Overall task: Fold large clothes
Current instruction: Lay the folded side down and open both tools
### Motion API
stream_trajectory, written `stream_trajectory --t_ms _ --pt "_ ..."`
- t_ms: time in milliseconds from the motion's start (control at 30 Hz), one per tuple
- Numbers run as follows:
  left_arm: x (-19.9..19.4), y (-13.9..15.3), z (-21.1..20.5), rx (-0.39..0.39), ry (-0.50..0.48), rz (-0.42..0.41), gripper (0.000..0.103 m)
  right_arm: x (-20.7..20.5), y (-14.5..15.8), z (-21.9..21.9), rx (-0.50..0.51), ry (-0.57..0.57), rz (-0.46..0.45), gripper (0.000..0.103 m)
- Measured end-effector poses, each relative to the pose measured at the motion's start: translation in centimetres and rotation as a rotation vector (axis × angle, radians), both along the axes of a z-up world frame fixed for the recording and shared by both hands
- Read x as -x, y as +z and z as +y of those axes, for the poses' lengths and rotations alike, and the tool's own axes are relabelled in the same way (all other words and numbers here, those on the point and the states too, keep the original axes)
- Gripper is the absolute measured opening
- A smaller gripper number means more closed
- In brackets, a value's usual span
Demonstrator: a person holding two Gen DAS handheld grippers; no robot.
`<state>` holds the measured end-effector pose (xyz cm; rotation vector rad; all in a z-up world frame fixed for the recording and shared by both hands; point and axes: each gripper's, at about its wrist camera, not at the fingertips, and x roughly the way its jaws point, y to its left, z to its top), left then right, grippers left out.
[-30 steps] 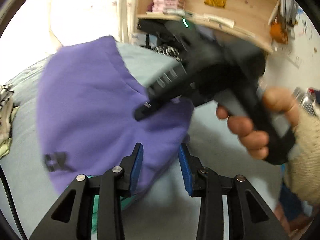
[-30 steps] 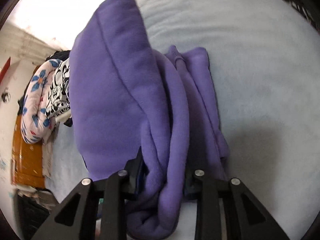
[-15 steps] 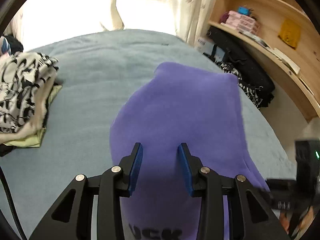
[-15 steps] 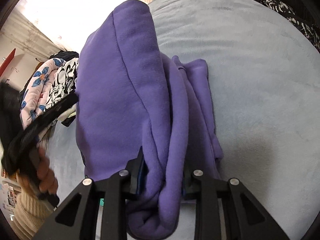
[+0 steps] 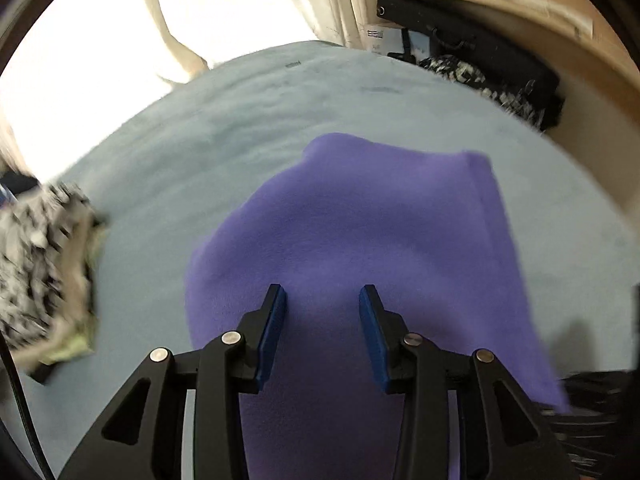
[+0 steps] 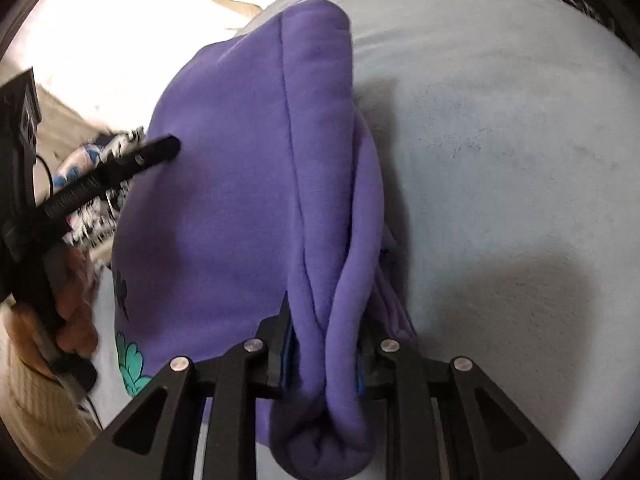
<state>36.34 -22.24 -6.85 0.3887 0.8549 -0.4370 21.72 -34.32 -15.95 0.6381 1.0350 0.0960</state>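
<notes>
A purple fleece sweatshirt (image 5: pixel 360 232) lies folded on the pale blue bed (image 5: pixel 208 132). My left gripper (image 5: pixel 322 312) is open and empty, hovering just above the sweatshirt's middle. In the right wrist view the sweatshirt (image 6: pixel 240 184) is bunched into thick folds, with a teal print near its lower left. My right gripper (image 6: pixel 324 344) is shut on a thick bundle of these folds at the garment's near edge. The left gripper (image 6: pixel 160 148) shows there too, reaching over the sweatshirt from the left.
A stack of folded black-and-white patterned clothes (image 5: pixel 44 264) lies on the bed at the left. A wooden shelf (image 5: pixel 520 4) and a black bag (image 5: pixel 480 52) stand beyond the bed's far right. Bare bed (image 6: pixel 500 140) lies right of the sweatshirt.
My left gripper swung from beside the right gripper over to above the sweatshirt's middle and moved lower over it, staying open. My right gripper kept its hold on the folds.
</notes>
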Motion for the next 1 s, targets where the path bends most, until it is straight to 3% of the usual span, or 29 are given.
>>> stream_trajectory --t_ms 133,300,367,633,767,800,833,867,933,1000 --pt "0.2 0.7 0.3 0.021 0.017 -0.001 0.038 0.3 2.6 -0.6 0.061 0.043 -0.012 0.033" --pt "-0.3 1.4 2.6 0.119 0.028 0.052 0.043 -0.3 7.0 -3.5 0.061 -0.009 -0.099 0.066" --pt "-0.5 1.7 3.3 0.155 0.031 0.080 0.047 -1.7 8.2 -4.6 0.050 -0.044 -0.127 0.072" --pt "-0.7 3.6 6.6 0.293 0.035 0.159 0.050 -9.7 7.4 -5.3 -0.081 0.006 -0.065 0.072" --pt "-1.4 3.4 8.2 0.313 0.059 0.189 0.050 -11.6 6.4 -4.8 -0.069 0.023 -0.042 0.072" --pt "-1.6 3.0 8.3 0.295 0.069 0.194 0.050 -11.9 5.9 -4.7 -0.061 0.020 -0.039 0.069" --pt "-1.7 2.7 8.4 0.277 0.078 0.195 0.050 -12.1 5.6 -4.5 -0.052 0.021 -0.041 0.058" --pt "-1.9 2.2 8.4 0.259 0.090 0.198 0.050 -12.6 5.3 -4.1 -0.051 0.045 -0.032 0.024" --pt "-2.1 1.9 8.8 0.260 0.105 0.195 0.050 -13.5 5.3 -2.8 -0.009 0.065 -0.010 0.018" --pt "-2.5 2.0 9.1 0.257 0.131 0.173 0.050 -13.9 6.5 -1.2 0.065 0.092 -0.059 0.017"
